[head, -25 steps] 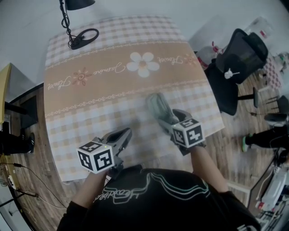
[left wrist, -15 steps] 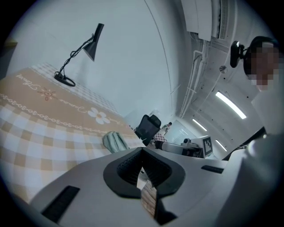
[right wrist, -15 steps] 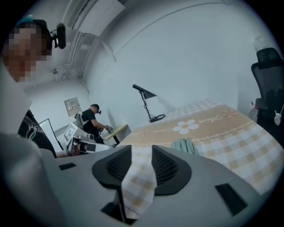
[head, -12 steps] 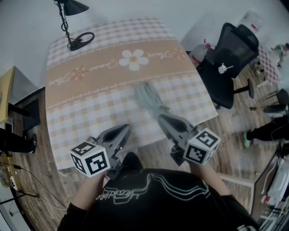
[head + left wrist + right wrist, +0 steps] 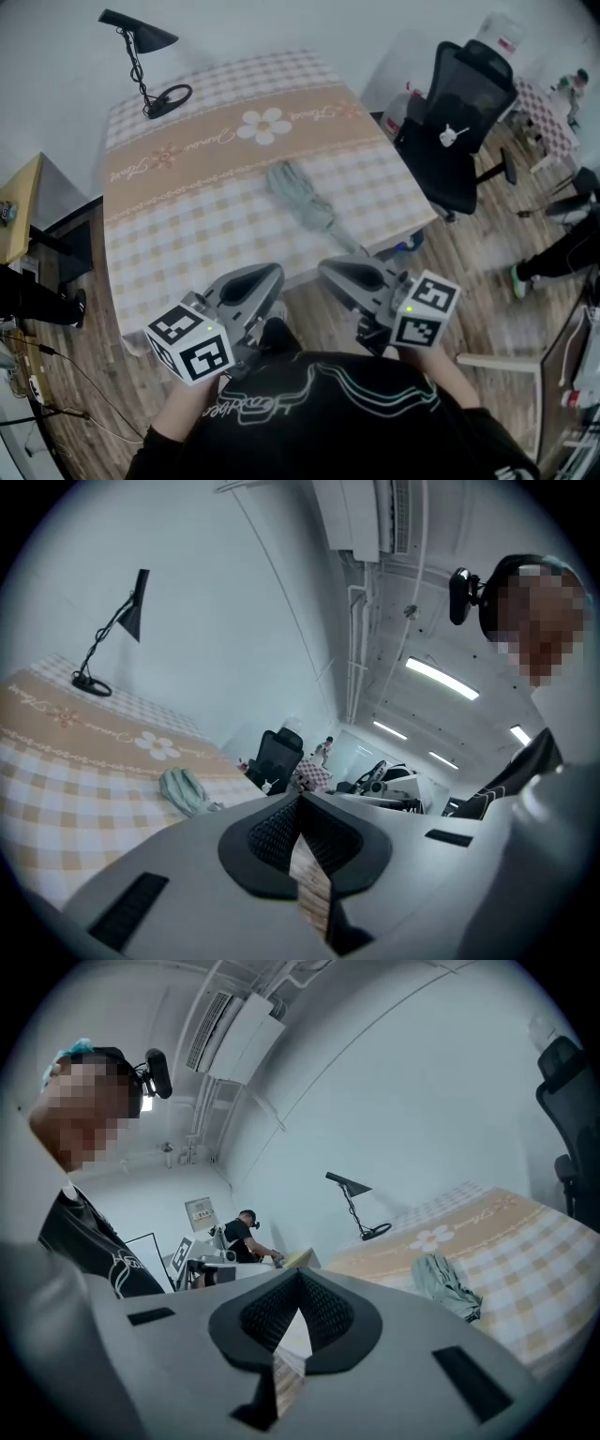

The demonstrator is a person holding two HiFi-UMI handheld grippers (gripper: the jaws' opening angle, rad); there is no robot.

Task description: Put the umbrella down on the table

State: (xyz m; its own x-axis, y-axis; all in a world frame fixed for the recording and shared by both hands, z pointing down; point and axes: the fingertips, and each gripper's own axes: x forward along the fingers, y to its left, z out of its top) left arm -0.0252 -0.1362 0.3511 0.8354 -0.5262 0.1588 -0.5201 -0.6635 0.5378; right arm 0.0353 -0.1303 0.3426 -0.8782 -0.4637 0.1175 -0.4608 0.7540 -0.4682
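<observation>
While the left gripper [image 5: 270,277] hangs closed and empty off the table's [image 5: 187,225] near edge, the folded umbrella [image 5: 300,195] lies flat on the checked cloth, so the task looks done. The right gripper [image 5: 328,270], jaws just closing on nothing, is well clear of it; no container shows.
</observation>
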